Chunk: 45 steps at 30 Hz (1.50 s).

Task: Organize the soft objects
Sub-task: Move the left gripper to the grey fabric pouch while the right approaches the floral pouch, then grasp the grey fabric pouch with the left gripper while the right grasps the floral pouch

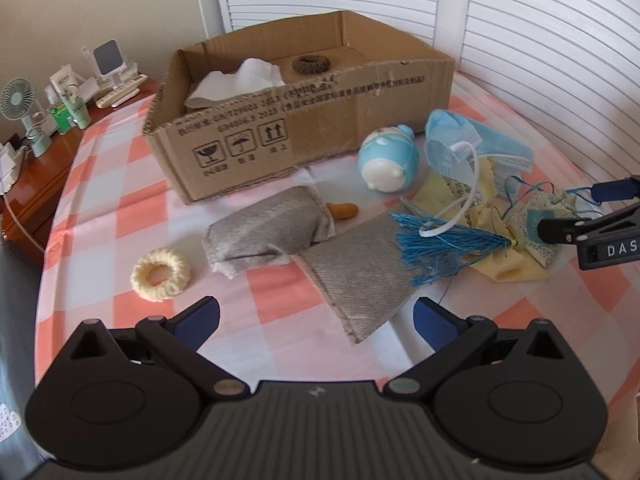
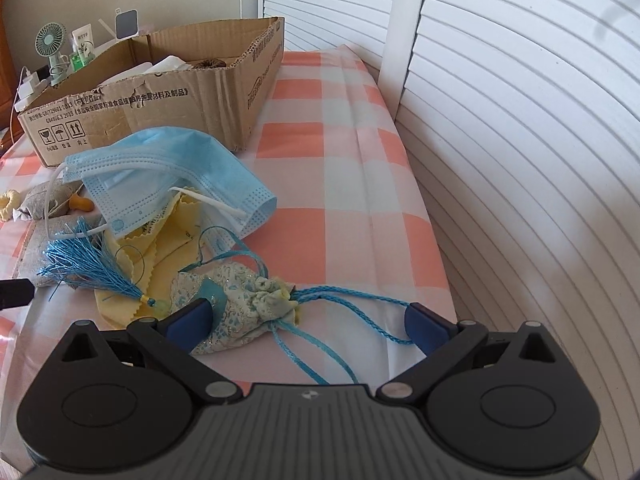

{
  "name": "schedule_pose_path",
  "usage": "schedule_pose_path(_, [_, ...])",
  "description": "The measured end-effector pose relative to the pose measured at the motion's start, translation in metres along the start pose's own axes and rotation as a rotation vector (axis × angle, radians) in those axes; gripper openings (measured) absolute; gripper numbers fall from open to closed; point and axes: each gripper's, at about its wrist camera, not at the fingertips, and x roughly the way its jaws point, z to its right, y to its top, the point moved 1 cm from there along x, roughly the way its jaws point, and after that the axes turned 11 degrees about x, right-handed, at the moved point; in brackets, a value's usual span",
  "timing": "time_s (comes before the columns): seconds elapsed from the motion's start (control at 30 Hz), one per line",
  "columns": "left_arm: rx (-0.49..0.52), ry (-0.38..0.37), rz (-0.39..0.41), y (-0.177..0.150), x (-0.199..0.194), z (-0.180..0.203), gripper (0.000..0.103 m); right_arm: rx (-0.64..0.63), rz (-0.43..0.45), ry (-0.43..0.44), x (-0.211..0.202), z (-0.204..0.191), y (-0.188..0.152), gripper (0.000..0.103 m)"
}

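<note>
Between the right tool's (image 2: 306, 324) spread fingers lies a lumpy brocade pouch (image 2: 236, 308) (braided cord).

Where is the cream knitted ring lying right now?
In the left wrist view, the cream knitted ring lies on the checked cloth, left of the grey pouch.
</note>
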Motion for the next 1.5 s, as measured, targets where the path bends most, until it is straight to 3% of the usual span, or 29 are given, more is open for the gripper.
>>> schedule_pose_path(0.37, [0.01, -0.134, 0.026, 0.003, 0.027, 0.01, 0.1, -0.031, 0.014, 0.06, 0.0, -0.002, -0.002, 0.103])
schedule_pose_path(0.47, [0.011, -0.137, 0.048, 0.006, 0.03, 0.009, 0.099, -0.049, 0.017, 0.078, -0.001, -0.003, -0.004, 0.103])
schedule_pose_path(0.53, [0.022, -0.142, 0.06, 0.008, 0.032, 0.01, 0.094, -0.052, 0.019, 0.08, 0.0, -0.004, -0.004, 0.103])
schedule_pose_path(0.6, [0.031, -0.141, 0.073, 0.01, 0.033, 0.012, 0.077, -0.051, 0.02, 0.083, -0.001, -0.003, -0.004, 0.103])
schedule_pose_path(0.7, [0.037, -0.156, 0.1, 0.013, 0.028, 0.014, 0.061, -0.052, 0.023, 0.086, -0.001, -0.003, -0.005, 0.103])
schedule_pose_path(0.8, [0.039, -0.173, 0.109, 0.013, 0.025, 0.013, 0.054, -0.052, 0.024, 0.085, -0.001, -0.002, -0.005, 0.103])
schedule_pose_path(1.23, [0.006, -0.149, 0.078, -0.023, -0.001, -0.005, 0.054, -0.056, 0.028, 0.082, -0.002, -0.004, -0.007, 0.103])
schedule_pose_path(1.37, [0.0, -0.12, 0.07, -0.027, 0.0, -0.01, 0.065, -0.062, 0.037, 0.084, -0.003, -0.007, -0.007, 0.103])
schedule_pose_path(1.5, [-0.002, -0.103, 0.065, -0.024, 0.005, -0.01, 0.067, -0.043, 0.064, 0.122, -0.011, -0.008, -0.003, 0.103])
